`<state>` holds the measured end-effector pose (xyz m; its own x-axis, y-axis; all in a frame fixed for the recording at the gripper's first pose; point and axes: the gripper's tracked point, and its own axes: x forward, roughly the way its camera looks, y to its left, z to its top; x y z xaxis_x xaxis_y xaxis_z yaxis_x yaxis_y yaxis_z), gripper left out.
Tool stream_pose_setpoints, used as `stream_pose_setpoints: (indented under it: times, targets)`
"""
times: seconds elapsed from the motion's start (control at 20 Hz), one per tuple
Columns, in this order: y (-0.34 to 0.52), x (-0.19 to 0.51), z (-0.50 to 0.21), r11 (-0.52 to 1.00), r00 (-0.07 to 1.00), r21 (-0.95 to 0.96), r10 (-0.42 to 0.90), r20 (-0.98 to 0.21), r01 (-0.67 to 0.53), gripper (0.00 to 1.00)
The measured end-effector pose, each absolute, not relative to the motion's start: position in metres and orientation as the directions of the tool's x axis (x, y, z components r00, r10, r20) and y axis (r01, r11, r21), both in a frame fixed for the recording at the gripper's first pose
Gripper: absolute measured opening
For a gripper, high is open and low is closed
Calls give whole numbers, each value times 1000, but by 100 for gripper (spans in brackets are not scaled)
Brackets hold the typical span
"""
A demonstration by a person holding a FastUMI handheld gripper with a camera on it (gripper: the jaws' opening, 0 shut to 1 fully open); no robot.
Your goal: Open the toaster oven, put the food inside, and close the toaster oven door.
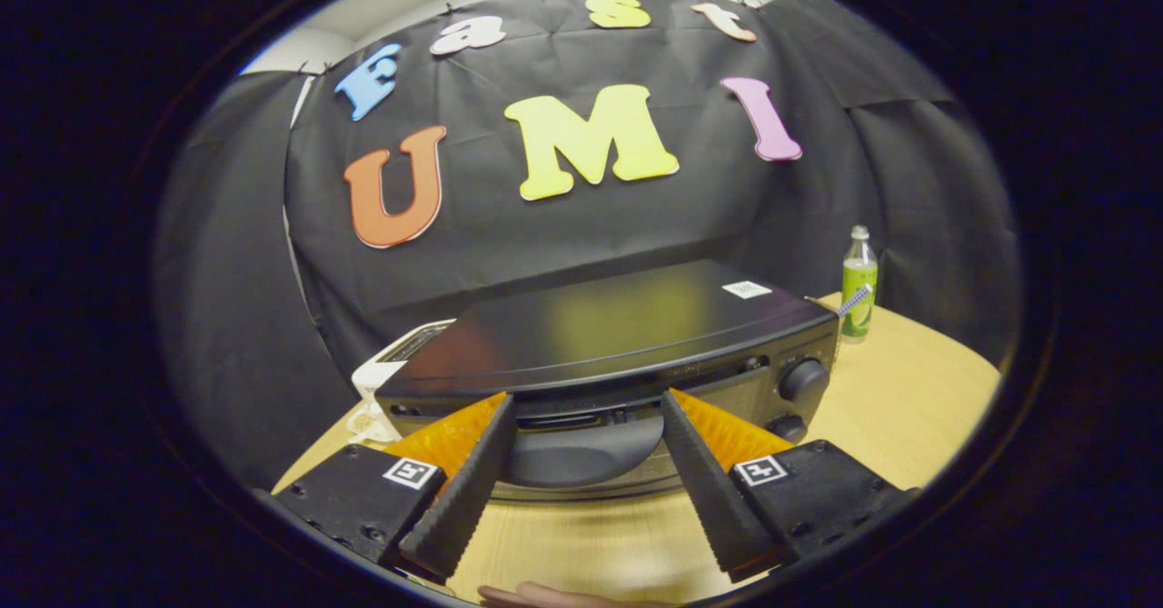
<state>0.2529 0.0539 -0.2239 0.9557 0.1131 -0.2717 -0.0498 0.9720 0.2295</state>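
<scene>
At nine o'clock of the toaster oven [627, 335], a white toaster [400, 358] peeks out. The gripper [586, 408] is spread wide, holding nothing, its fingertips flanking the door handle [581, 449] at twelve o'clock. Best to centre on the handle, close squarely, then pull down gently. At two o'clock stands a green bottle [859, 285].

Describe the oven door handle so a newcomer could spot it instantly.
Start at the black toaster oven on the wooden table. Just under its front top edge sits the door handle, a dark, rounded bar lying between the open tongs. Unlike the two round knobs to its right, it is wide and curved.
</scene>
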Motion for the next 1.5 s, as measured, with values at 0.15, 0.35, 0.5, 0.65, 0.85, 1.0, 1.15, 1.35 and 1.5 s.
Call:
stream_pose_setpoints:
  times: [0.15,0.35,0.5,0.65,0.85,1.0,1.15,1.35,1.5]
  targets:
    - [53,235,-228,986,952,158,100,-289,-56,100]
    - [51,211,-238,993,939,108,81,-335,-47,100]
    - [50,192,-250,998,921,62,51,-387,-29,100]
    - [49,172,-264,1000,894,8,24,-448,-23,100]
    - [47,159,-282,1000,849,10,20,-528,-18,100]
    - [46,150,-300,999,809,-1,25,-588,-32,100]
    - [46,148,-313,999,781,-20,20,-624,-42,100]
    - [43,145,-327,999,748,18,45,-662,-44,100]
    - [36,142,-316,998,748,35,64,-661,-55,100]
